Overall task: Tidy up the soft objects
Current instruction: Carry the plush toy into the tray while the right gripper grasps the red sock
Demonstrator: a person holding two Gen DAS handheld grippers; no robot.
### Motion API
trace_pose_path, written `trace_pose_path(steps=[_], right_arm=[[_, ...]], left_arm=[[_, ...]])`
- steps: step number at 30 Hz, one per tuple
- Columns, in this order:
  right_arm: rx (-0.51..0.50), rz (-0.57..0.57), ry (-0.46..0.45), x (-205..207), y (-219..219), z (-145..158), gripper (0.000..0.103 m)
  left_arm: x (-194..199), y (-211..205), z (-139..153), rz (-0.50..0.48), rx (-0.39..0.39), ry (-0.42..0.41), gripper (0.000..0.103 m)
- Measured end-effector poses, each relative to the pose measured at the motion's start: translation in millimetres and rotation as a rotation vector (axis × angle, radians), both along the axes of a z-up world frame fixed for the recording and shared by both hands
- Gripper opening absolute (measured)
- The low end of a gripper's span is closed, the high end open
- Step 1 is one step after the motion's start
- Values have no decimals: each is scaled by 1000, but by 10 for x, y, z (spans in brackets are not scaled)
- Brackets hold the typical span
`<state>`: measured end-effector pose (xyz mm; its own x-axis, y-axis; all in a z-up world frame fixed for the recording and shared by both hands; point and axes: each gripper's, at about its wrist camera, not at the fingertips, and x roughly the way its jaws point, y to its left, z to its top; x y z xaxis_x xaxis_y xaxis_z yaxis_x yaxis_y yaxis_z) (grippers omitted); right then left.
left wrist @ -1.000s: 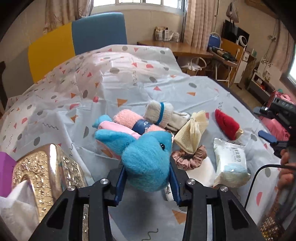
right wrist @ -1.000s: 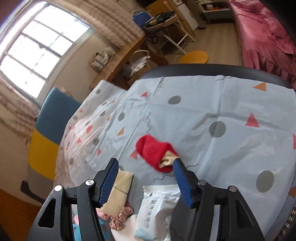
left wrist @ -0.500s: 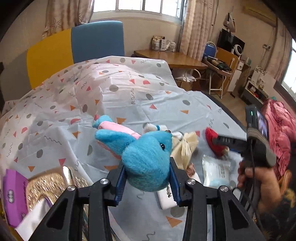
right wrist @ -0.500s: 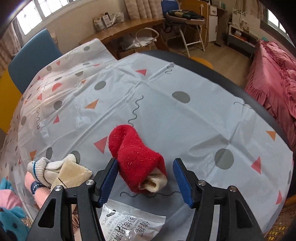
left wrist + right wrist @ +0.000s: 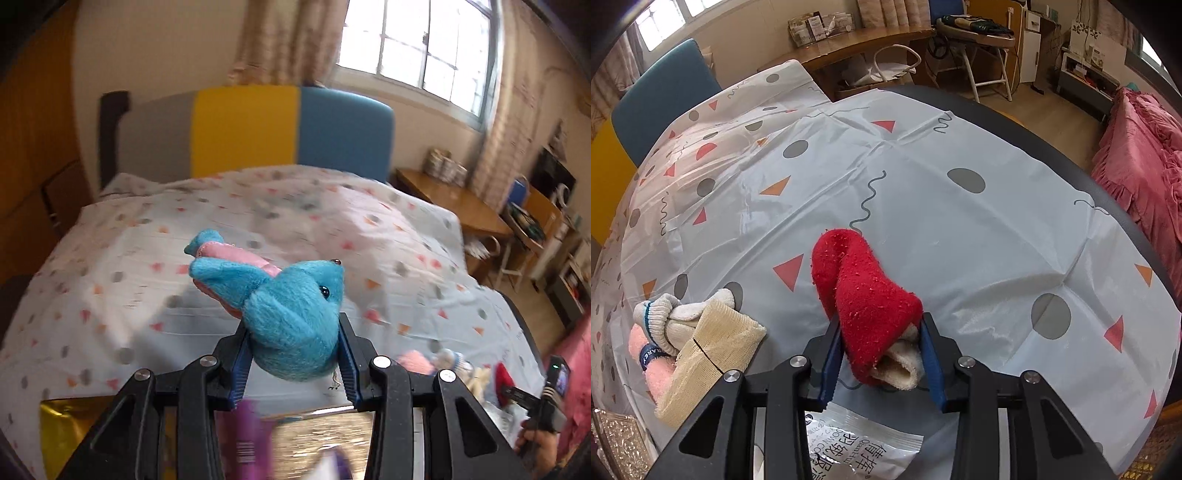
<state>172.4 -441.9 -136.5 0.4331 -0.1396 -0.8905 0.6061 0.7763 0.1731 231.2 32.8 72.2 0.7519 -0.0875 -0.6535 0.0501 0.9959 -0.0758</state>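
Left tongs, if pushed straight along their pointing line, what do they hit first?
Nothing rigid. The left tongs are shut on the fluffy blue plush toy with pink ears, which leads; past it lies only the bed's white sheet with triangle and dot print. Contact point is a rough guess, as depth is unclear and the frame is blurred.

Your left gripper [image 5: 293,363]: raised above bed, angled downward, jaws clamped on blue plush [image 5: 291,314]. Your right gripper [image 5: 881,360]: tilted steeply down, jaws just closing, pads pressing red sock [image 5: 866,299] between them.
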Motion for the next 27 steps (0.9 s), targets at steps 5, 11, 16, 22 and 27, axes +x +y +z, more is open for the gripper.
trace_pose_path(steps=[5,11,16,22,27], right_arm=[[0,0,-1,6,-6,-2,39],[-36,10,8,7,41,8,39],[-75,34,27,43,89,13,38],[-84,44,31,37,117,10,36],[-95,49,35,46,126,8,36]], left_arm=[[-432,1002,-150,121,-11,-1,42],[-1126,1880,-683,243,-49,84,42],[-1517,2224,-1165,290,-55,165,43],[-1324,2091,-1550,282,-39,226,49],[-1055,1993,-1601,295,-38,221,68]])
